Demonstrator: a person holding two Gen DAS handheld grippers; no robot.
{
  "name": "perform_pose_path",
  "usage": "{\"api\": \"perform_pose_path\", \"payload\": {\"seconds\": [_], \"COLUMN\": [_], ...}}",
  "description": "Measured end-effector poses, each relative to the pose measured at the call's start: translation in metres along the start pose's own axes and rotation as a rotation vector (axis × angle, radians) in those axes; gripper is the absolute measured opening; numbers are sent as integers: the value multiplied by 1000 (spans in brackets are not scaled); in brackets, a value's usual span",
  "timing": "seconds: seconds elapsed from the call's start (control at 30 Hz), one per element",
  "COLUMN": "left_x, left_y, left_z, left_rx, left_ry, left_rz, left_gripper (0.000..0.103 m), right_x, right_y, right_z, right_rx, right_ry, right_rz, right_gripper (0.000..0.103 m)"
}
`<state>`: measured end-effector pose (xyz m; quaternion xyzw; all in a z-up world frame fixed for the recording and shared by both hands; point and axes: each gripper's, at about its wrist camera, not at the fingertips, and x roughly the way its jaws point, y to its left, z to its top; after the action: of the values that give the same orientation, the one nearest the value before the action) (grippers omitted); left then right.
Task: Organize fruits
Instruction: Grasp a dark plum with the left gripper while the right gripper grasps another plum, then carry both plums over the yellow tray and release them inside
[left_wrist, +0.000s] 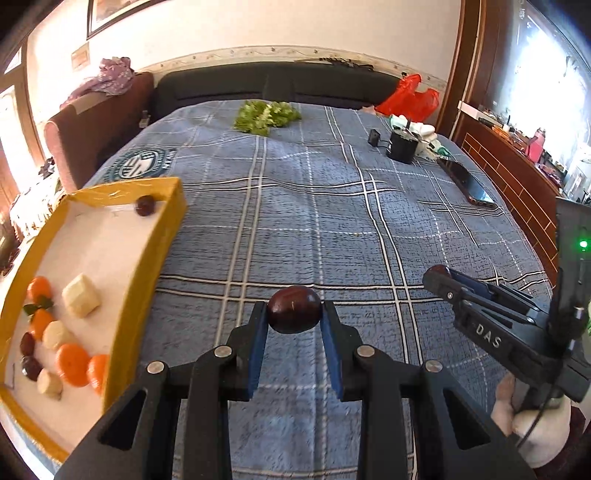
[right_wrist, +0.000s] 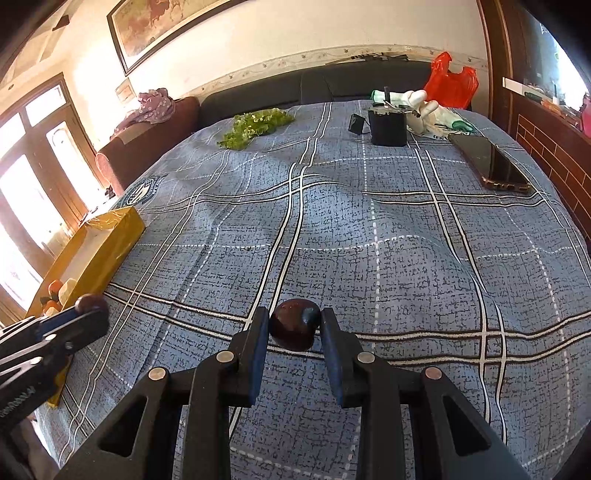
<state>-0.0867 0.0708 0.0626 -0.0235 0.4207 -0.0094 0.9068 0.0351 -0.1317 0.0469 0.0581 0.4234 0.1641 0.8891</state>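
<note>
My left gripper (left_wrist: 294, 314) is shut on a dark red plum (left_wrist: 294, 310), held above the blue plaid bedcover. My right gripper (right_wrist: 294, 321) is shut on another dark red plum (right_wrist: 294, 325). The right gripper also shows at the right of the left wrist view (left_wrist: 437, 275), the left gripper at the left of the right wrist view (right_wrist: 90, 304). A yellow box (left_wrist: 155, 258) lies to the left, holding oranges (left_wrist: 72, 363), pale fruit pieces (left_wrist: 81, 295) and dark plums (left_wrist: 145, 205). The box also shows in the right wrist view (right_wrist: 107, 243).
Green leafy vegetables (left_wrist: 266, 116) lie at the far end of the bed. A black container (right_wrist: 388, 127), a small black device (right_wrist: 356, 123), gloves (right_wrist: 424, 103), a red bag (right_wrist: 448, 81) and a phone (right_wrist: 491, 162) sit at the far right. A dark headboard stands behind.
</note>
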Motion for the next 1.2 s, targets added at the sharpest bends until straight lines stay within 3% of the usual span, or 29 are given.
{"api": "perform_pose_path", "payload": {"seconds": [0.4,0.8,1.2], "left_x": [-27,-43,-67], "left_y": [16,34,88], "left_z": [-10,-18,-27], "left_rx": [-42,-88,-183], "left_ry": [-25,-44,-105], "left_rz": [11,-25,-40], "left_gripper": [28,28,28], "right_x": [-1,2,-7], "right_y": [-3,-11,11], "right_z": [-2,-3,-7], "right_rx": [20,61,-23], "right_ry": [-13,-5,13], "right_rz": [-33,-58,-90], "right_gripper": [30,30,30]}}
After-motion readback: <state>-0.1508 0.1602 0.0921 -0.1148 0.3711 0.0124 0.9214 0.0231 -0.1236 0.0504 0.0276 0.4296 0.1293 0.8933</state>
